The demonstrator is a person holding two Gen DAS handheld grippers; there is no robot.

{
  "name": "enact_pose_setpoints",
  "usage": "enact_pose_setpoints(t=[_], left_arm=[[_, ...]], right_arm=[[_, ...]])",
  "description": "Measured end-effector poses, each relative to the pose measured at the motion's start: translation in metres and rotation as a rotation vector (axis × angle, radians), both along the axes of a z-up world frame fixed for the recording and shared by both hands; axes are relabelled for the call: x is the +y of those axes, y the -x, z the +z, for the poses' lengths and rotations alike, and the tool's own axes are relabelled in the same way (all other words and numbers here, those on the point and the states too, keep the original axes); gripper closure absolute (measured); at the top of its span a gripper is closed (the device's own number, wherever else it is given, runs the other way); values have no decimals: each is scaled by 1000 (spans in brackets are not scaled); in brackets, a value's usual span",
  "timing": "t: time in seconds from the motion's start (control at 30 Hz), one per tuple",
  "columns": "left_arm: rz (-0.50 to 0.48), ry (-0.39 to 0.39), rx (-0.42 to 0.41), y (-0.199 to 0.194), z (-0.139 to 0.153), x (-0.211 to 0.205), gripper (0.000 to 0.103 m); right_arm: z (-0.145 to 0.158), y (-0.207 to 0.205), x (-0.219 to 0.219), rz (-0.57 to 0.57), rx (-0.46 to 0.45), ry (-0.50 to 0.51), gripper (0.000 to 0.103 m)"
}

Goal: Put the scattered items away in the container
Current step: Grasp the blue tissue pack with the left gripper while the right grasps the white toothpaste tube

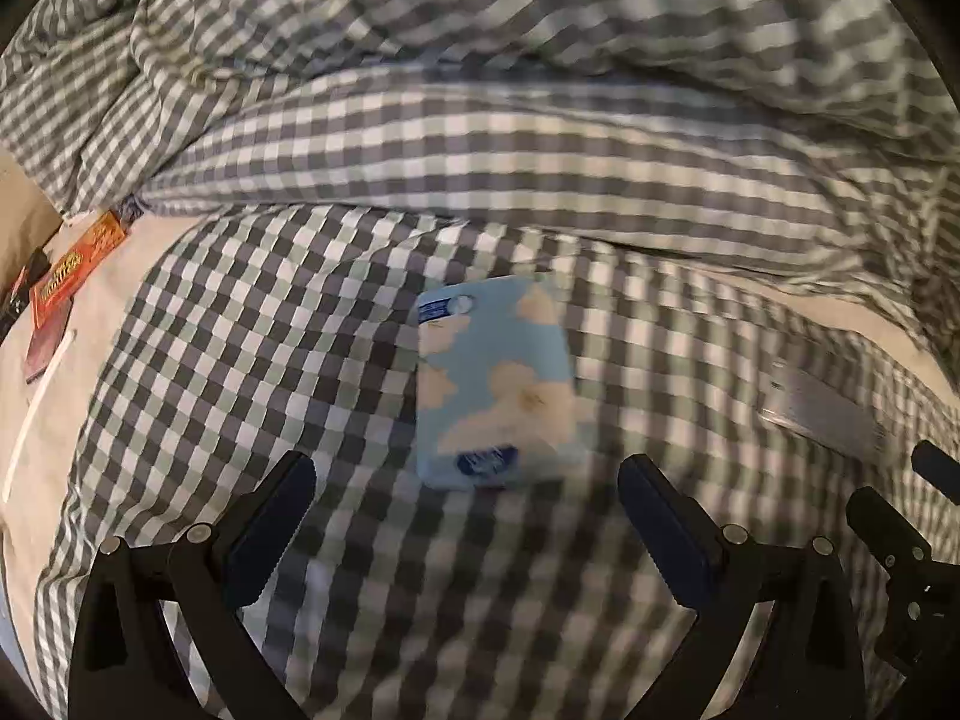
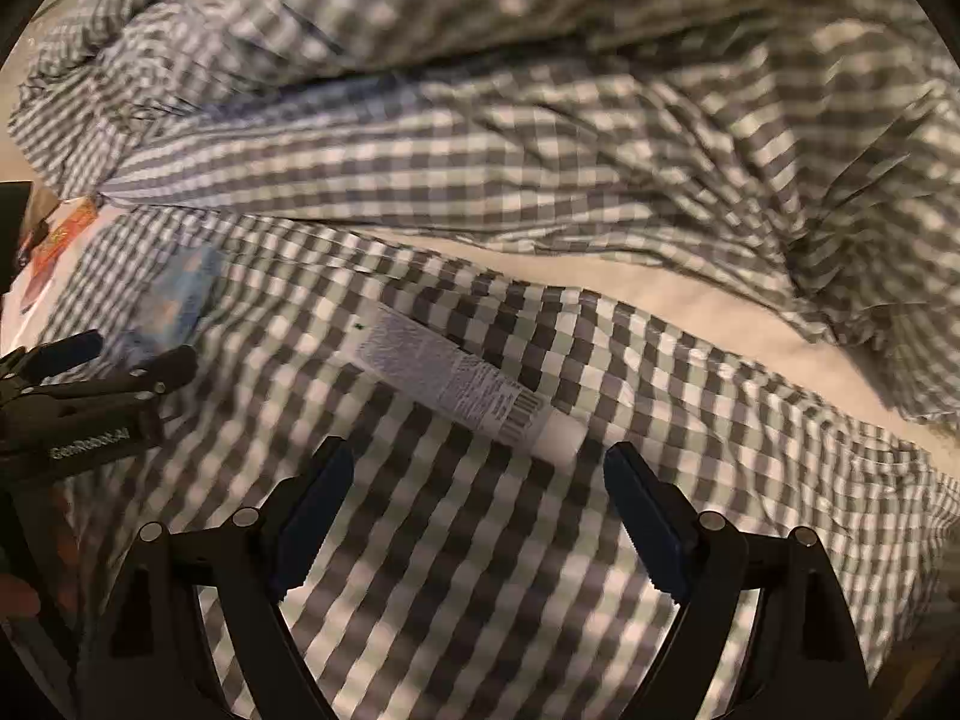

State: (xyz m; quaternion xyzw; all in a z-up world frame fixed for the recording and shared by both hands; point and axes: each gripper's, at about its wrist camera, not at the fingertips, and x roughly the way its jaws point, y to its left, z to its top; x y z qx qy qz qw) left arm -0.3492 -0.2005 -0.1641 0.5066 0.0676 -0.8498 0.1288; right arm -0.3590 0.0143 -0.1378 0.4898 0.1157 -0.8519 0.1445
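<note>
A light blue tissue pack with cloud print (image 1: 495, 384) lies flat on the checked bedding just ahead of my left gripper (image 1: 465, 492), which is open and empty above the cloth. The pack also shows in the right wrist view (image 2: 180, 300) at the left. A white tube with printed text and a barcode (image 2: 462, 387) lies slanted just ahead of my right gripper (image 2: 477, 468), which is open and empty. The tube shows in the left wrist view (image 1: 822, 408) at the right. No container is in view.
A bunched checked duvet (image 1: 480, 90) rises behind the items. Red and orange packets (image 1: 72, 270) lie on the pale sheet at the far left, next to a white strip (image 1: 36, 408). The left gripper (image 2: 138, 354) reaches in at the left of the right wrist view.
</note>
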Motion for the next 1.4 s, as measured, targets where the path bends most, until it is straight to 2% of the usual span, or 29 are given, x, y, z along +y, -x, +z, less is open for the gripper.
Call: enact_pose_setpoints(t=[0.13, 0.23, 0.33, 0.37, 0.4, 0.47, 0.53, 0.7, 0.9, 1.13, 1.27, 1.4], left_arm=[[6, 2, 22, 6, -12, 1, 0], [-18, 27, 71, 3, -17, 6, 0], [-36, -18, 84, 6, -17, 1, 0], [-33, -40, 86, 5, -17, -2, 4], [-34, -44, 93, 4, -16, -3, 9], [-78, -58, 110, 1, -10, 1, 41], [-94, -65, 113, 0, -8, 2, 47], [-83, -89, 113, -2, -7, -3, 48], [-77, -65, 128, -8, 3, -2, 48], [-77, -6, 113, -7, 12, 6, 48], [-92, 7, 135, -23, 37, 20, 48], [-115, 3, 119, -44, 50, 31, 48]], right_arm=[[-28, 15, 3, -58, -16, -17, 18], [-33, 13, 6, -70, 44, 11, 19], [-33, 9, 8, -63, 83, 38, 34], [-31, 9, 8, -64, 89, 40, 49], [-28, 9, 9, -69, 97, 43, 71], [-24, 8, 13, -66, 87, 79, 82], [-22, 9, 19, -74, 73, 112, 82], [-16, 4, 25, -72, 80, 129, 83], [-2, -5, 32, -68, 90, 165, 83], [0, -8, 25, -63, 83, 133, 83], [17, -21, 25, -53, 93, 119, 83], [42, -37, 28, -55, 114, 106, 84]])
